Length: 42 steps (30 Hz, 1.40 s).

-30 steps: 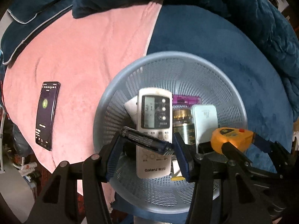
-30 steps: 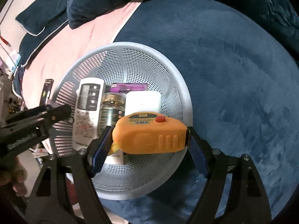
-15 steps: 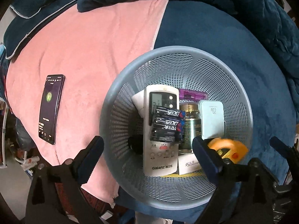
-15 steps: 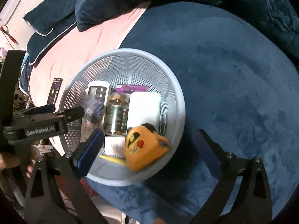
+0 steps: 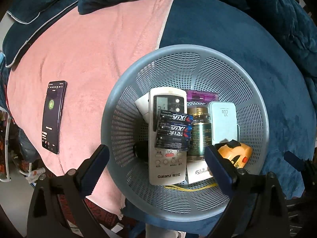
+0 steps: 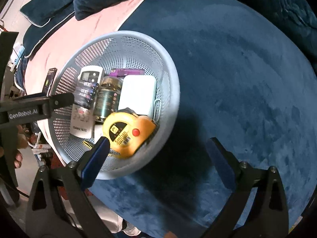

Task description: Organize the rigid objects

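A: Phone [image 5: 53, 117] is lying flat on the pink blanket [image 5: 95, 59], off to the outer side of my left tongs [image 5: 156, 164], well apart from the basket [image 5: 198, 48]. Its long axis is running roughly along the way the fingers are reaching.

B: Which hand is nearer?

A: The left, I'm judging. My right tongs [image 6: 156, 156] are hanging over the blue cover beyond the basket's far rim. The phone is looking dark and slim, screen lit.

B: Jaws?

A: Both pairs have just been opening and are standing wide, nothing between them. The battery pack [image 5: 173, 131] is resting on the remote [image 5: 167, 134]; the tape measure [image 6: 128, 131] is leaning against the basket wall.
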Available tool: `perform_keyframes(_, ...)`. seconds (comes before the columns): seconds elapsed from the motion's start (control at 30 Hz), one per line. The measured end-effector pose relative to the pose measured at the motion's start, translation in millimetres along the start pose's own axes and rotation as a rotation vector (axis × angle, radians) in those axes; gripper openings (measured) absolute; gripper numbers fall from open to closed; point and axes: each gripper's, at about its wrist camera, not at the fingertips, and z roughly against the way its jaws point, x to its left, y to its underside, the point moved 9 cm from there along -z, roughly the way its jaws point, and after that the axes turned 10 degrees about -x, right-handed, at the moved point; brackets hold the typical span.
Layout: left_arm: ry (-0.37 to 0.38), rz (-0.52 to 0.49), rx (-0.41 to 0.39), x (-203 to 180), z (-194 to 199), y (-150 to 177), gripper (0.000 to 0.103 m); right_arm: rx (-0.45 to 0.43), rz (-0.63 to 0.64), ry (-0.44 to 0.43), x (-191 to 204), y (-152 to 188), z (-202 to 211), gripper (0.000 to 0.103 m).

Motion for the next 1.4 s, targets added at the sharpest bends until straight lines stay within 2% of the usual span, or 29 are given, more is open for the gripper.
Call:
perform_keyframes(0.33,-0.010,-0.027,-0.006,-3,3,6,0.098,0.012,-0.095,-0.084,3,0,0,0.103)
perform_keyframes(1.4,-0.012,-0.045,-0.026,-8,12,17,0.098,-0.009,-0.155,-0.080,-7,-3,3,0.103)
